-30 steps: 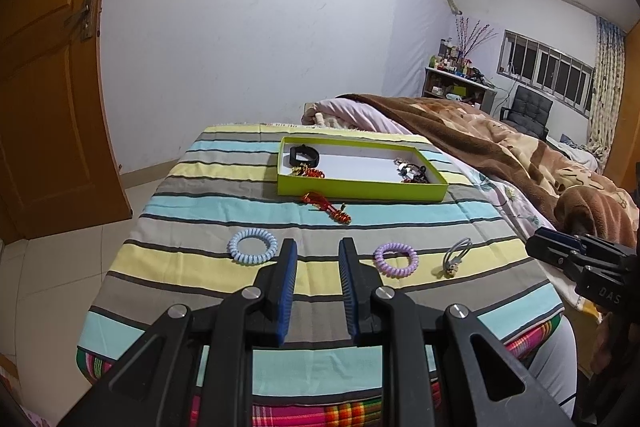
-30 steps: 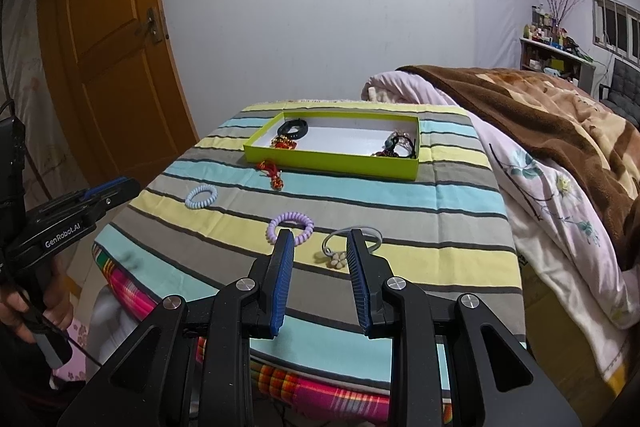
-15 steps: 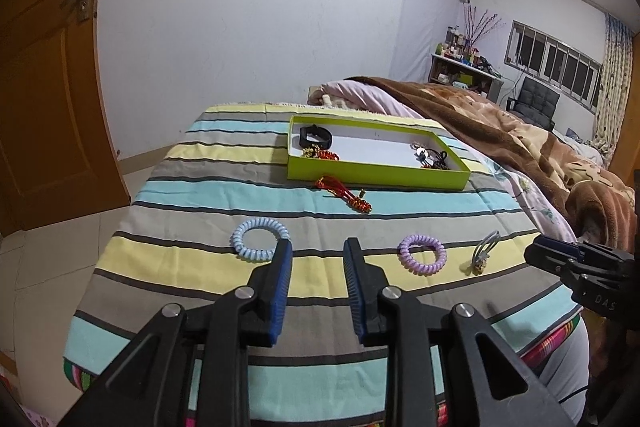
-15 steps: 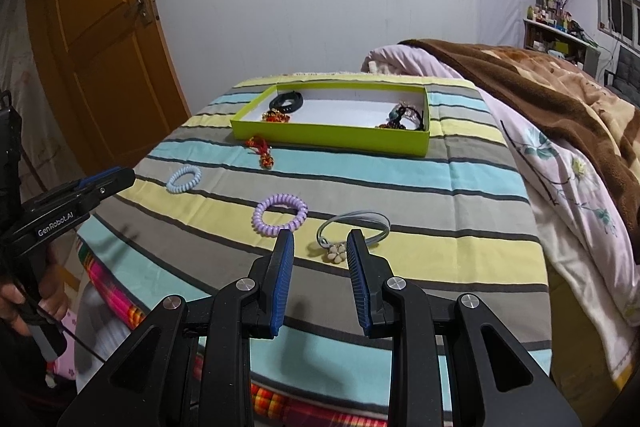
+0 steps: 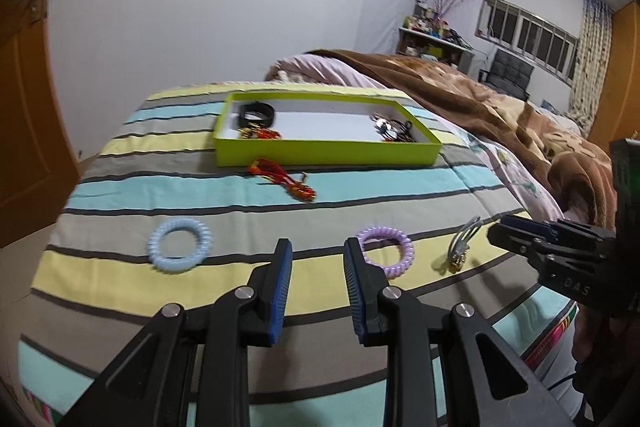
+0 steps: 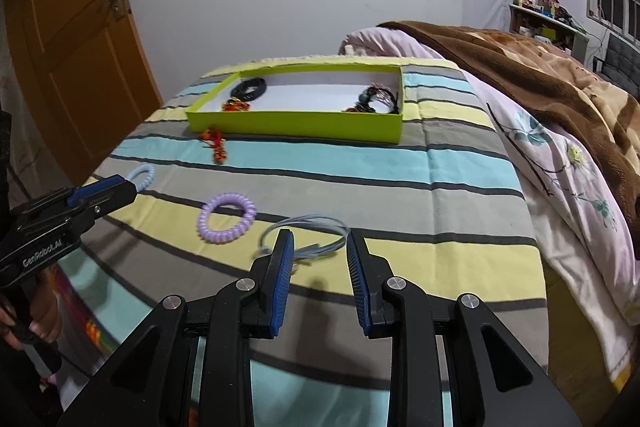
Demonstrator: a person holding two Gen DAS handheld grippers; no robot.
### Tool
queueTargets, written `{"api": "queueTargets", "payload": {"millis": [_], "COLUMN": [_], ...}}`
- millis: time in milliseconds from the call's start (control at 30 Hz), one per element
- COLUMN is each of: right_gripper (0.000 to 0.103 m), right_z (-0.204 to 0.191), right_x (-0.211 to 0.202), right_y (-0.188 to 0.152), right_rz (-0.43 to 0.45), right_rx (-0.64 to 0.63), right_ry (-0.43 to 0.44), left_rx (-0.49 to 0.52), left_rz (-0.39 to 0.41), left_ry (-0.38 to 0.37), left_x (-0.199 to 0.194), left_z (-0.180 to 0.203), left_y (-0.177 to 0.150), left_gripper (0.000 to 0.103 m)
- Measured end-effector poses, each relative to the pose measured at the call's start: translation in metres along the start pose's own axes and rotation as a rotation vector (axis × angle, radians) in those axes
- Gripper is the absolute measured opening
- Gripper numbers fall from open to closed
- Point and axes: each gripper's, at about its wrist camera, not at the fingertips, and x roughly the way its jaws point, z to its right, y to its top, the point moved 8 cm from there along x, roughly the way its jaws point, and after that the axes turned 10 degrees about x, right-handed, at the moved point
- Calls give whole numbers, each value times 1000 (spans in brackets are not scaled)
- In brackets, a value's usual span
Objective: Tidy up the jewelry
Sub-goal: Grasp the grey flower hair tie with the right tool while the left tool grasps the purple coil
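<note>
"GenRobot.AI" lettering on left gripper [image 6: 105, 191], "DAS" on right gripper [image 5: 516, 237].

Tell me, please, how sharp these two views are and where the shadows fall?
Left wrist view: slightly motion-blurred, the green tray soft, fisheye bending the door. Right wrist view: the grey hair tie smeared, and the right claw casts soft shadows on the striped cloth.
</note>
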Motion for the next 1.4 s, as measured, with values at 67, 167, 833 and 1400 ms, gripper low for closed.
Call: {"api": "queueTargets", "payload": {"millis": [67, 167, 833, 1400], "right_gripper": [28, 28, 1, 1], "right_z": [4, 9, 15, 4], "right_x": [7, 18, 35, -7], "right_y": [1, 1, 12, 36], "right_rz": [-15, -38, -58, 40], "right_rx": [-4, -5, 16, -7], "right_ry": [-9, -21, 31, 42], "left_rx": [6, 10, 109, 98], "left_rz": [-15, -42, -157, -28], "left_ry": [-16, -30, -9, -18], "left_x": [9, 22, 63, 18], "left_z": [6, 10, 34, 27], "left_y": [1, 0, -5, 24], "left_gripper": [28, 28, 11, 9]}}
